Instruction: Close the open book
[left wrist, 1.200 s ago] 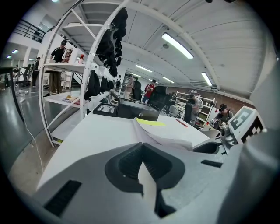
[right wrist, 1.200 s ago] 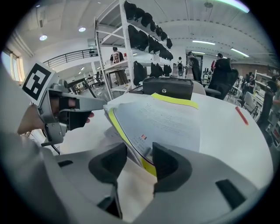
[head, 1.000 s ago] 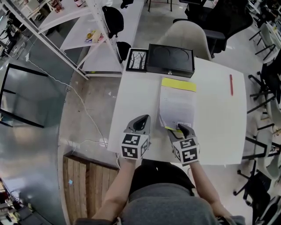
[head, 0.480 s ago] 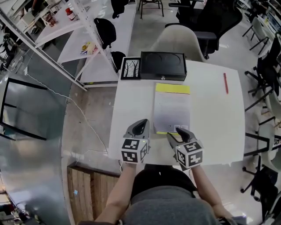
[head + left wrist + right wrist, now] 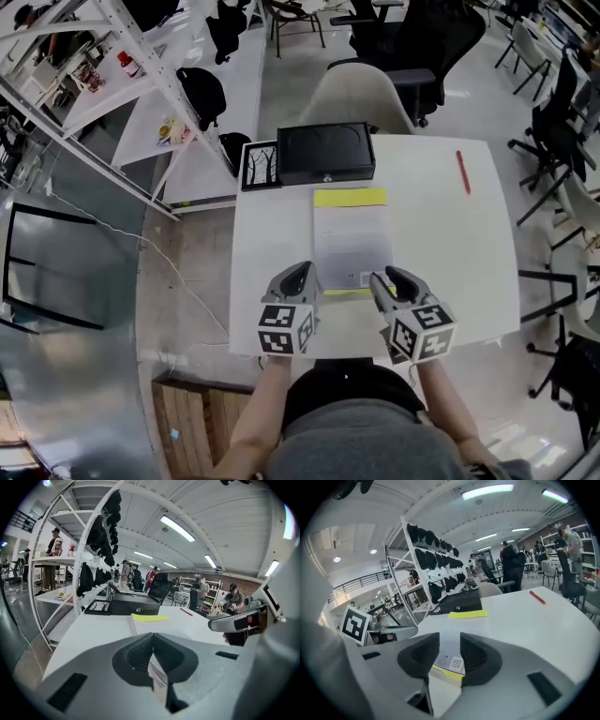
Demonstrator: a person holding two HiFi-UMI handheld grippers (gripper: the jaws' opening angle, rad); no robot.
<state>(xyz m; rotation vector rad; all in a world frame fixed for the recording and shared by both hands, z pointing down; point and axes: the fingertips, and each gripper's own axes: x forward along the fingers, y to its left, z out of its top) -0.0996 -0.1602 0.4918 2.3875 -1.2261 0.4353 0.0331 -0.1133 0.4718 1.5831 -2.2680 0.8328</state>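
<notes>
One closed book [image 5: 352, 239], one black box [image 5: 325, 154], one red pen [image 5: 462, 172]; lower centre, left gripper [image 5: 298, 274] jaws together, right gripper [image 5: 394, 279] jaws apart, closing, empty

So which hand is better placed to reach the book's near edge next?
Right, probably. The right tongs hang at the near right corner of the book, closing with nothing between them, and the right gripper view frames that edge just ahead. The left tongs are shut, beside the book over the bare table.
</notes>
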